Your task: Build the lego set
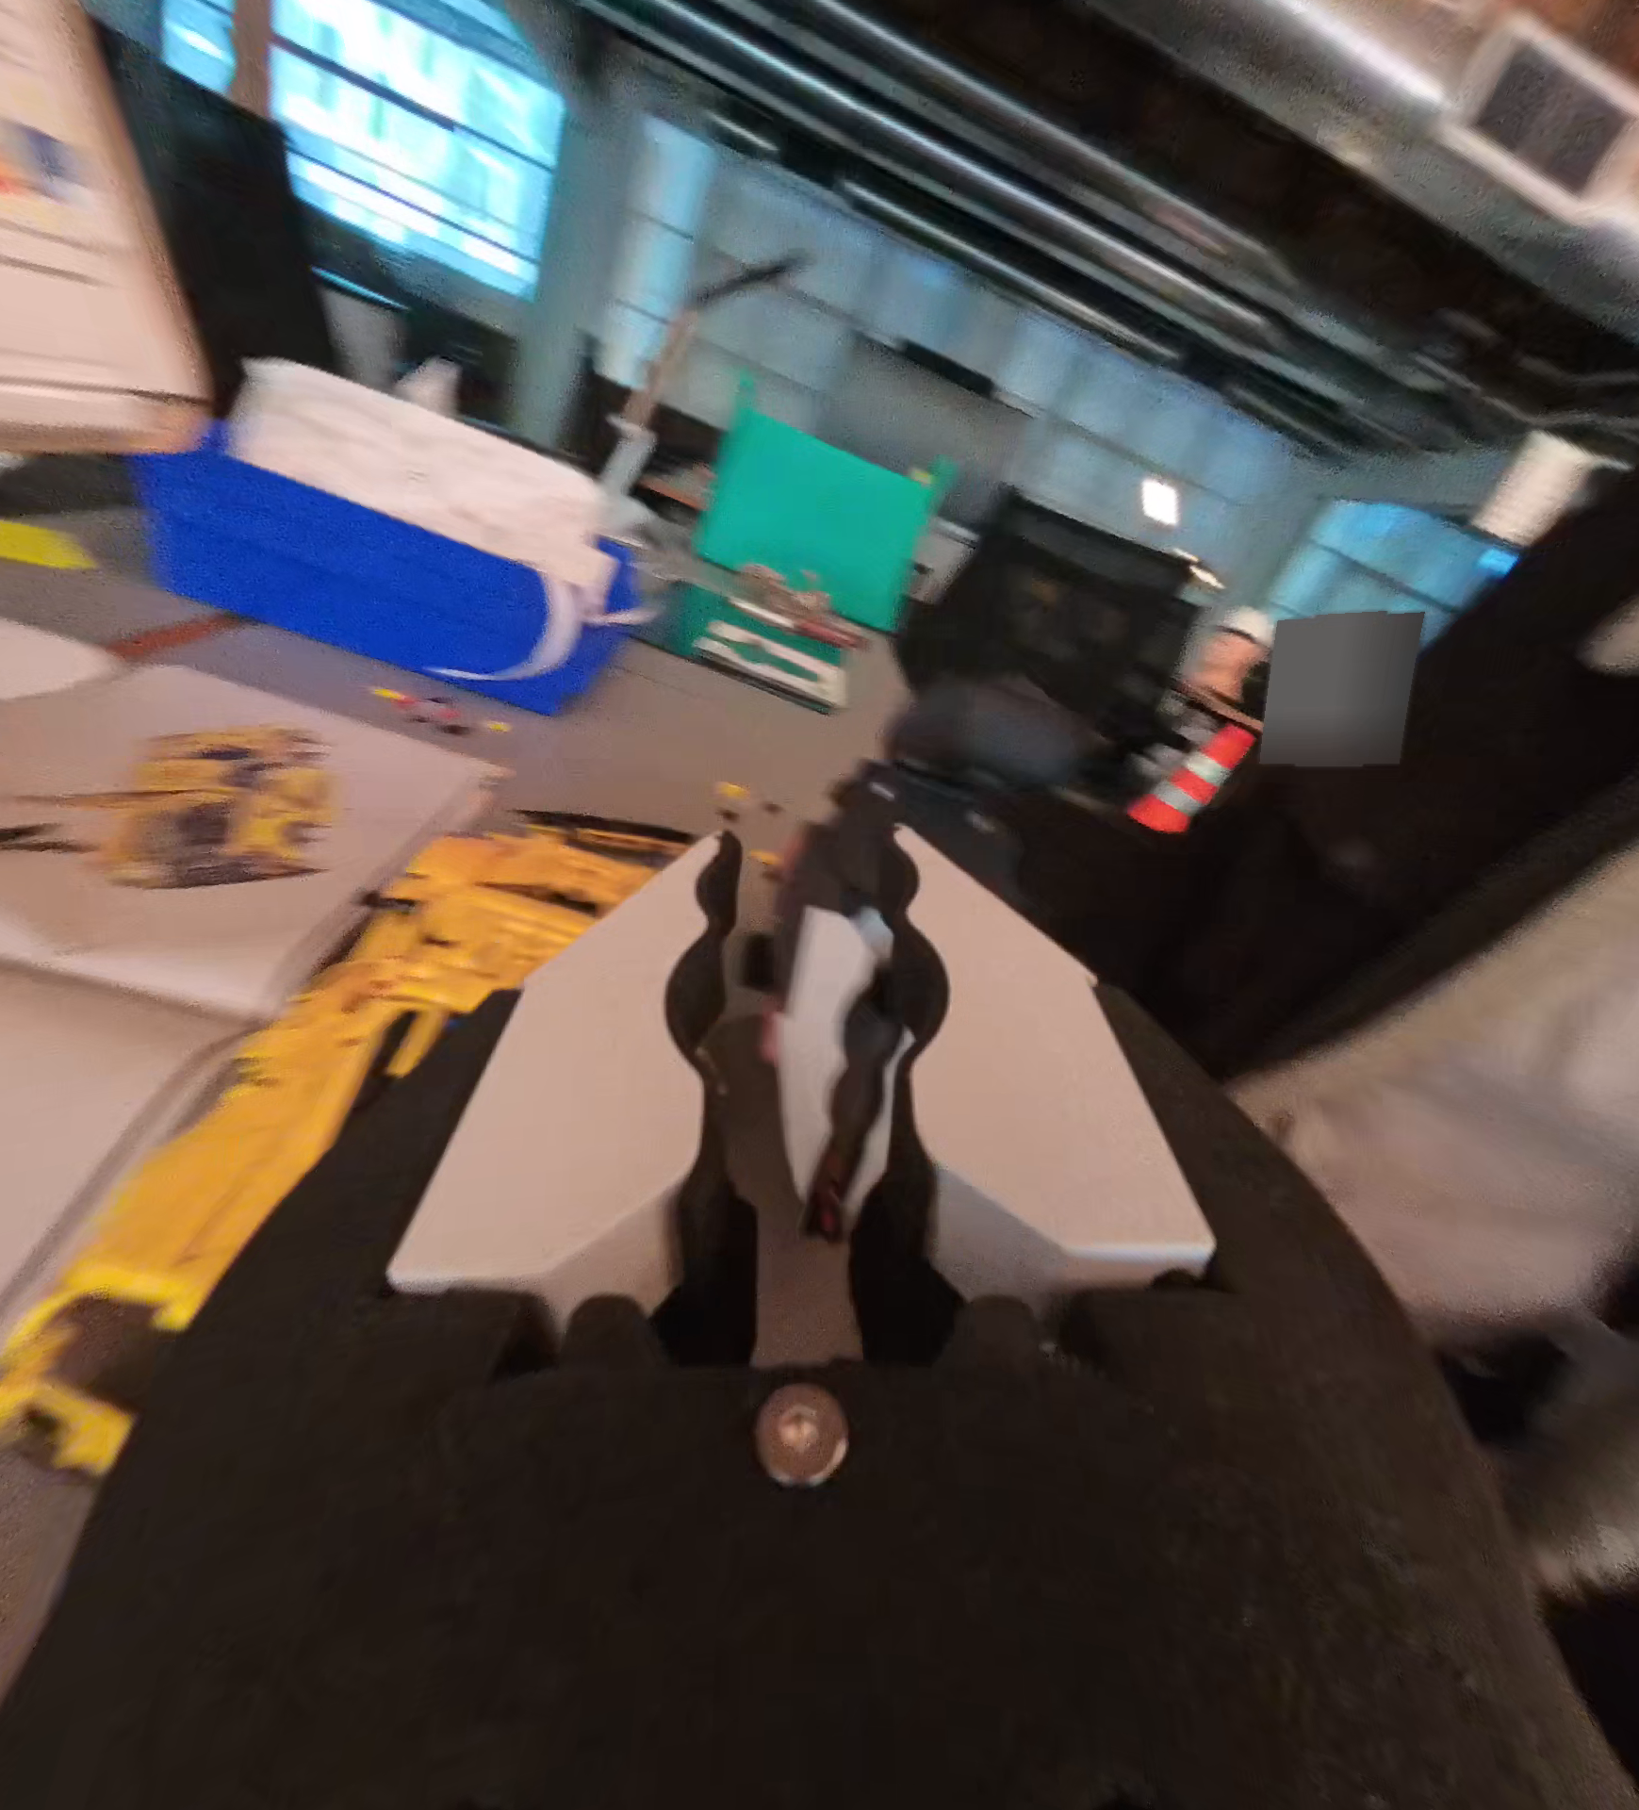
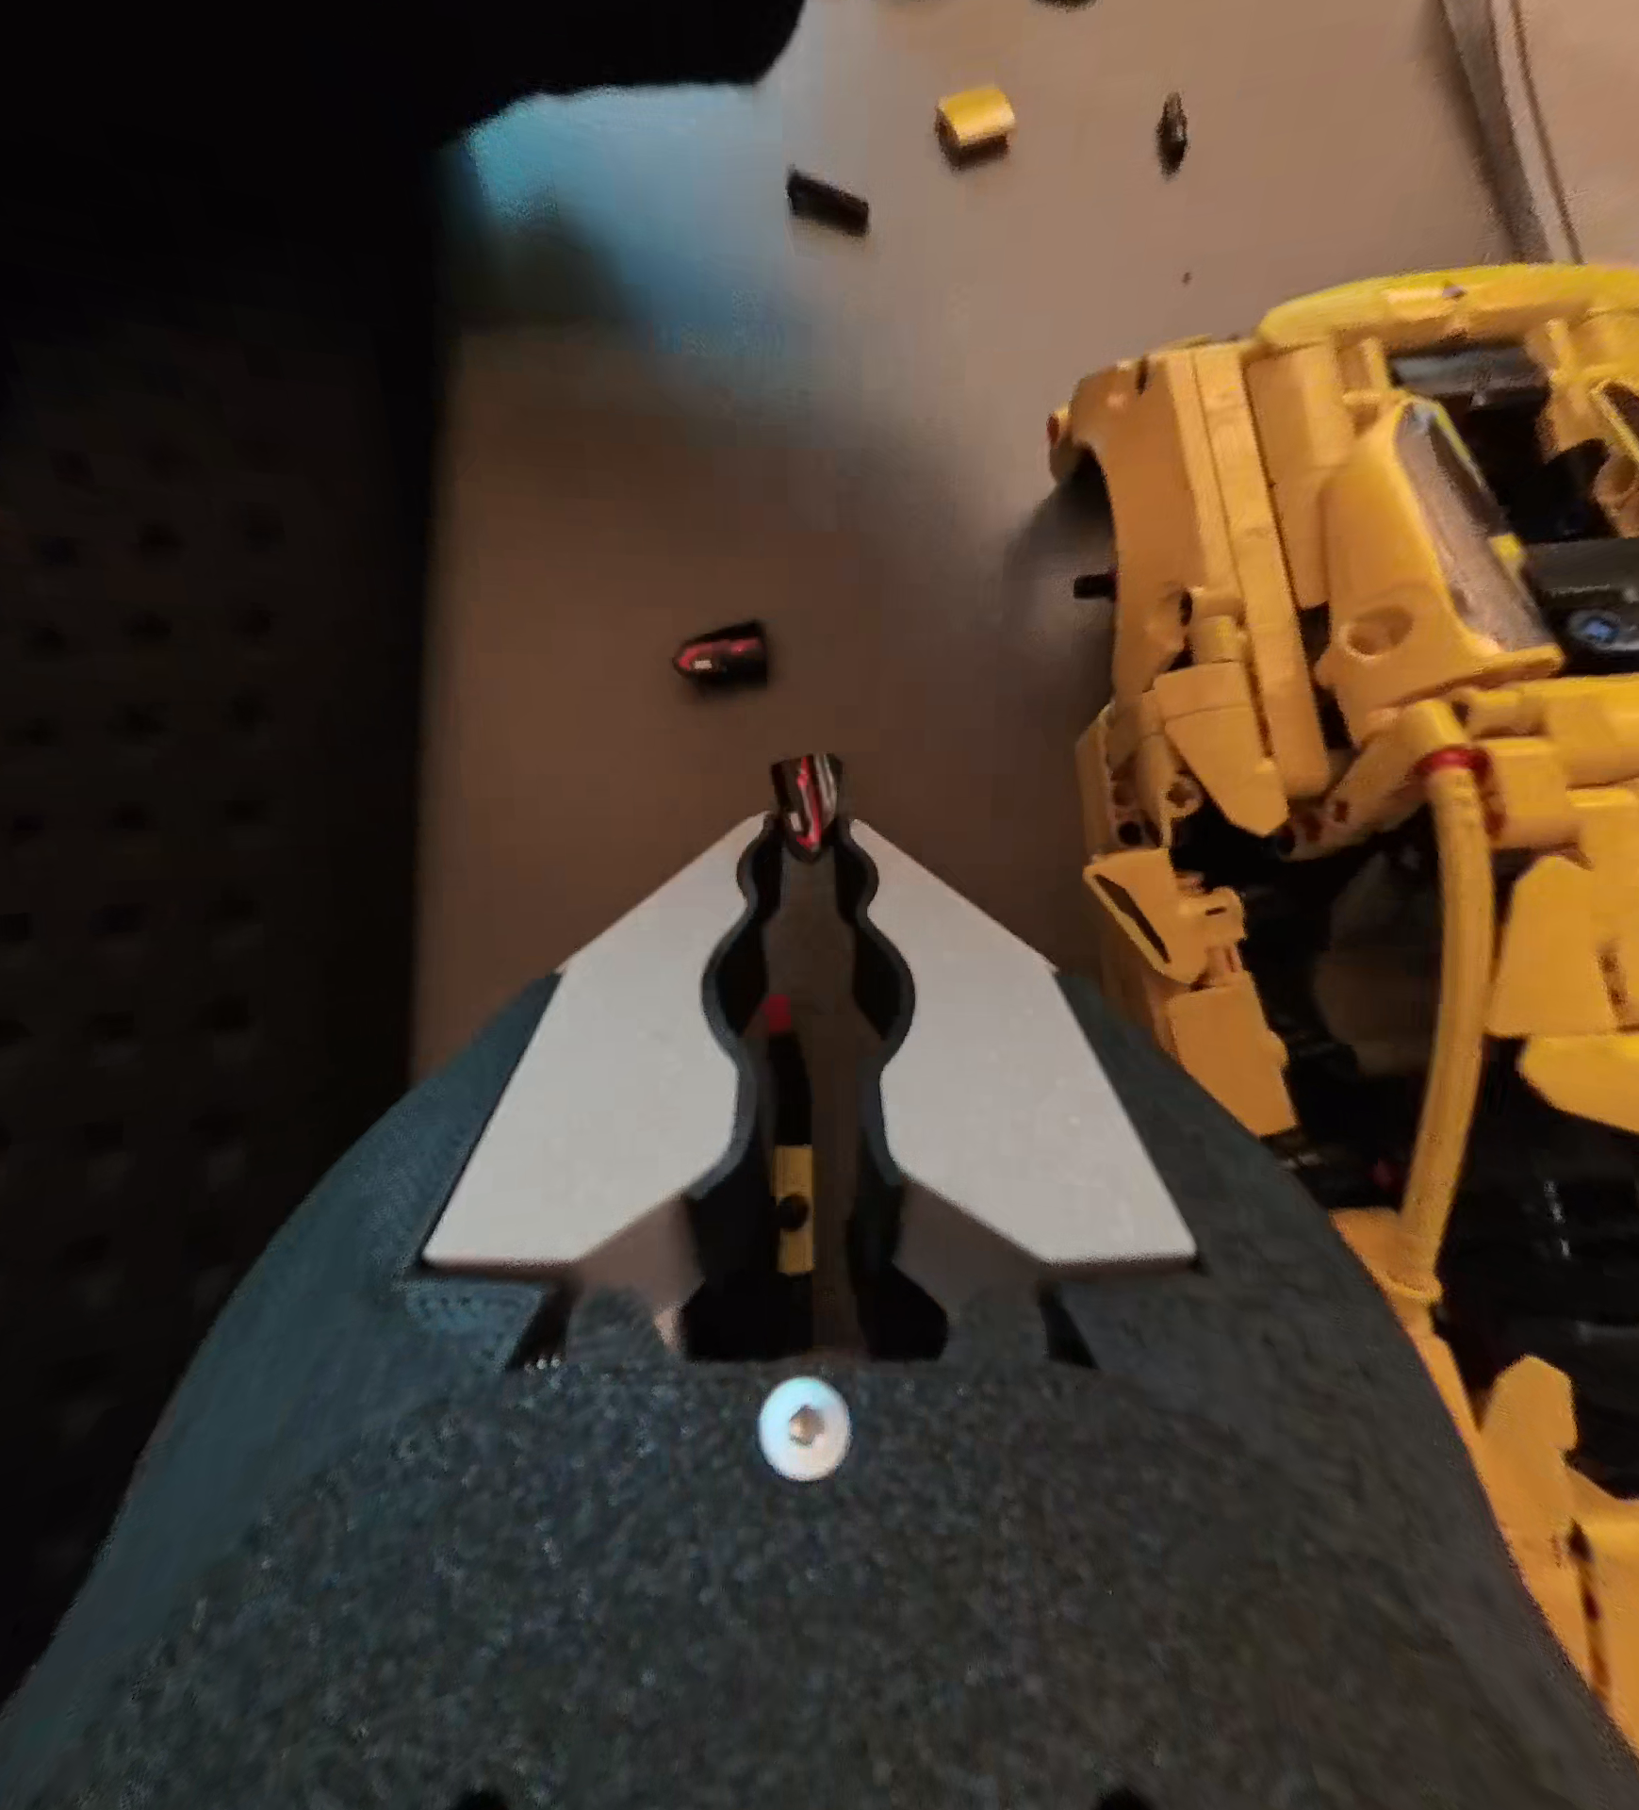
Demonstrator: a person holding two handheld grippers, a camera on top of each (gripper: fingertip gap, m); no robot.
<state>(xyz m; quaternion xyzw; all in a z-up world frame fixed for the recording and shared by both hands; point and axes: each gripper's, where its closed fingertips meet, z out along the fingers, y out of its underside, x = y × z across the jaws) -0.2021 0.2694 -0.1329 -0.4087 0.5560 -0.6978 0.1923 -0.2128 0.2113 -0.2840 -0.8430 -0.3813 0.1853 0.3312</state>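
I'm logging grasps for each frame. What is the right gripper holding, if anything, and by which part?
The right gripper pinches a small black piece with red markings by its lower end; the upper end sticks out past the fingertips.

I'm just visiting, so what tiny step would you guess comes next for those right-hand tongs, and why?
Probably swing the right tongs rightwards toward the yellow lego car. They are shut on a small black piece with red markings, with a similar piece loose on the grey table. The car sits just to the right, so fitting the held piece there seems likely.

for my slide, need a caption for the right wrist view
Right tool pinching a small black-and-red piece beside the yellow lego car.
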